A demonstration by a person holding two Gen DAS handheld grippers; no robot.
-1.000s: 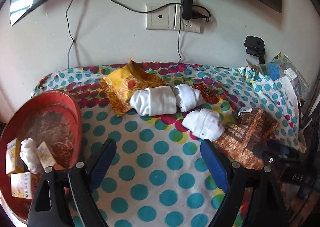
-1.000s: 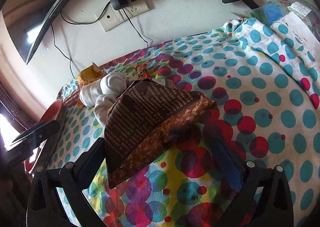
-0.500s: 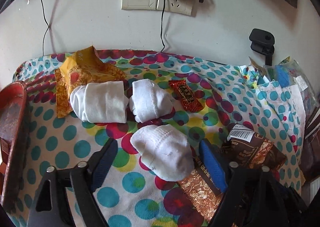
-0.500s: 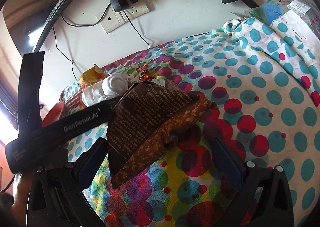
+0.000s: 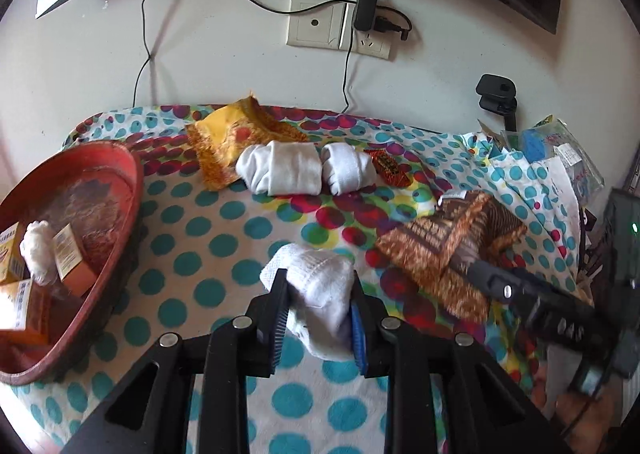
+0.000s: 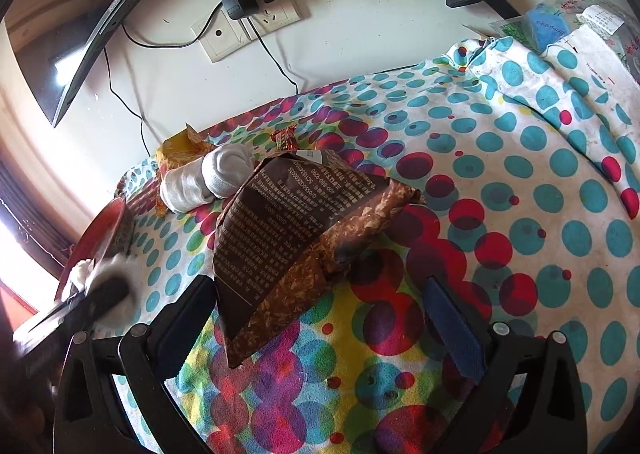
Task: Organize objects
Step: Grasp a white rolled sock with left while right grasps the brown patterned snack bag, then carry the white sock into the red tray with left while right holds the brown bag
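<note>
My left gripper [image 5: 318, 304] is shut on a rolled white sock [image 5: 320, 290] and holds it over the dotted cloth, to the right of the red basket [image 5: 120, 222]. Two more rolled white socks [image 5: 280, 172] [image 5: 348, 168] lie at the back, next to a yellow snack bag [image 5: 232, 138] and a small red packet [image 5: 390, 170]. My right gripper [image 6: 324, 306] is open, with a brown snack bag [image 6: 280, 230] lying between its fingers. The brown bag also shows in the left wrist view [image 5: 448, 242].
The red basket holds small boxes [image 5: 68, 258] and a white sock [image 5: 36, 250]. A wall socket with a charger [image 5: 364, 14] is behind. A black clamp [image 5: 496, 94] and plastic bags [image 5: 560, 150] sit at the far right. The dotted cloth [image 6: 520, 214] covers the surface.
My left gripper closed on the near white sock and carried it left toward the red basket. My right gripper stayed open around the brown bag.
</note>
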